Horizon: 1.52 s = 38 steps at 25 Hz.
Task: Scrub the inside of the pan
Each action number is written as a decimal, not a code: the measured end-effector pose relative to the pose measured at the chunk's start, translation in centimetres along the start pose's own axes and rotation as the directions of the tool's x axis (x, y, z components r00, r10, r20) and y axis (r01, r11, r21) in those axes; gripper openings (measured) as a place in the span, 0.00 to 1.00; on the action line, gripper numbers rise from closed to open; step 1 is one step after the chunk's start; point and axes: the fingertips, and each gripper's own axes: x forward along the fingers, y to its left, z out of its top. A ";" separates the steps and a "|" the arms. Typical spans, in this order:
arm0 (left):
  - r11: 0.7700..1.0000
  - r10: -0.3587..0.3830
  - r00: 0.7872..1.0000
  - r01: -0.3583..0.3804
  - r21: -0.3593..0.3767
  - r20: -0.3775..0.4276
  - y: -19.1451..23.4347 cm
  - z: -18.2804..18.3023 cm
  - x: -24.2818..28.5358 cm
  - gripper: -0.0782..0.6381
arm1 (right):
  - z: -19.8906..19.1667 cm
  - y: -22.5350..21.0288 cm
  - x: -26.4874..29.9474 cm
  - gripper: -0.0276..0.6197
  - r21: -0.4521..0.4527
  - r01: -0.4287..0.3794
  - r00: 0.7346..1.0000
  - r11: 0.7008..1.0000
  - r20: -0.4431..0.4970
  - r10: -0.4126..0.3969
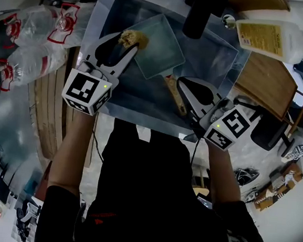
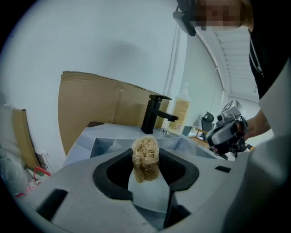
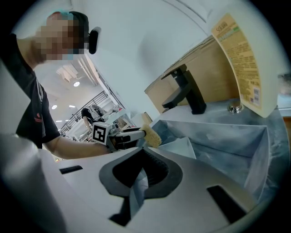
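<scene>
A square pale pan [image 1: 161, 45] with a wooden handle [image 1: 174, 93] lies in the grey sink [image 1: 215, 55]. My left gripper [image 1: 131, 39] is shut on a tan loofah scrubber [image 1: 133, 38] at the pan's left rim. In the left gripper view the scrubber [image 2: 145, 154] sits pinched between the black pads. The right gripper view shows the scrubber [image 3: 151, 136] at the pan's raised corner [image 3: 182, 146]. My right gripper [image 1: 183, 84] hovers beside the handle. Its jaws [image 3: 140, 175] stand together, and I see nothing between them.
A black faucet [image 1: 200, 11] stands at the sink's far side, a soap bottle [image 1: 264, 38] to its right. A wooden board [image 1: 263, 83] lies right of the sink. Plastic bottles [image 1: 33, 23] are on the left. Cardboard [image 2: 100, 102] leans behind the sink.
</scene>
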 end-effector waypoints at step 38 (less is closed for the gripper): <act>0.992 0.121 0.965 -0.108 0.070 -0.232 1.8 -8.9 7.2 0.36 | -4.7 -3.7 -0.8 0.04 0.107 -0.005 1.000 0.994 -0.013 0.007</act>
